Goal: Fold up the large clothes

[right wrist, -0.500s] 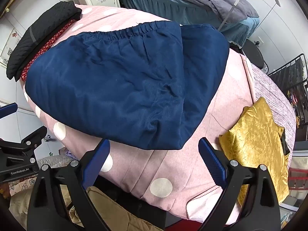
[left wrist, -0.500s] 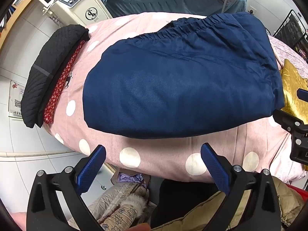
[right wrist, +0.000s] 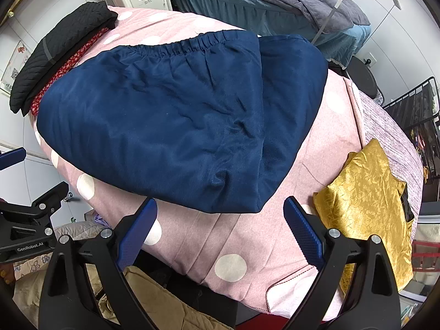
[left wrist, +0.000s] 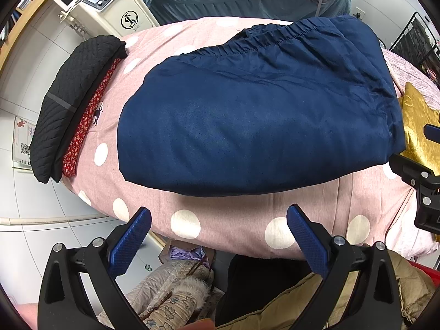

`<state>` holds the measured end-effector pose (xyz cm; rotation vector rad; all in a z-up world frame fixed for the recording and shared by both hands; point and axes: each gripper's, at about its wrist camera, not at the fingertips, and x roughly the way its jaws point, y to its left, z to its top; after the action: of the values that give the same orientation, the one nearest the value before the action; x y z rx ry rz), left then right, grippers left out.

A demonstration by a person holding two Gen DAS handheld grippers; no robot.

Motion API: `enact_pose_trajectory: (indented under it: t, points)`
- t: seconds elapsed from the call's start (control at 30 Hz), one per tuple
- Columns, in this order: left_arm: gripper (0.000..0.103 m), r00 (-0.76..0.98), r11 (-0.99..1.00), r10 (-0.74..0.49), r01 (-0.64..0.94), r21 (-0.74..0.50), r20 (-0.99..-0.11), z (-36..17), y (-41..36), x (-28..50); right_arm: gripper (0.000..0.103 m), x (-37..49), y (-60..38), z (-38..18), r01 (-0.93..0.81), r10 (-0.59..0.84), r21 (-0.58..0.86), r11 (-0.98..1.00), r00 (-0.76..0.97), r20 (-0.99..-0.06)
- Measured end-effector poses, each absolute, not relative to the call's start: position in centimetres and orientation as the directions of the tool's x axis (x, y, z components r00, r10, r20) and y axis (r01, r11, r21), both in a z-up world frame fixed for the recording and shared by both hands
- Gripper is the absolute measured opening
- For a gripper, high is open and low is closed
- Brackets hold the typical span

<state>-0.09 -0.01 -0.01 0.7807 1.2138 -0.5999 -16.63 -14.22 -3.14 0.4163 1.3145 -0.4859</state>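
Observation:
A folded navy blue garment (left wrist: 255,112) with an elastic waistband at its far edge lies flat on the pink polka-dot bed cover (left wrist: 233,222). It also shows in the right wrist view (right wrist: 176,121). My left gripper (left wrist: 218,227) is open and empty, held just off the bed's near edge below the garment. My right gripper (right wrist: 220,220) is open and empty, near the garment's near right corner. Each gripper's body shows at the edge of the other's view.
A folded black quilted garment (left wrist: 74,96) over a red patterned one (left wrist: 85,118) lies at the bed's left edge. A gold fabric piece (right wrist: 368,209) lies at the right. A white machine (left wrist: 110,8), another bed (right wrist: 269,0), and clothes on the floor (left wrist: 176,294) surround it.
Both grippers have shifted only slightly; the garment lies as before.

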Motion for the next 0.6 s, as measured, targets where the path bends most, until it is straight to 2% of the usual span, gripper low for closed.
enact_pose_trajectory:
  t: [0.6]
  points:
    - [0.097, 0.256, 0.606, -0.009, 0.770, 0.198, -0.967, -0.52, 0.11, -0.27, 0.092, -16.82, -14.12, -3.32, 0.564, -0.100, 0.020, 0.826, 0.180, -0.979]
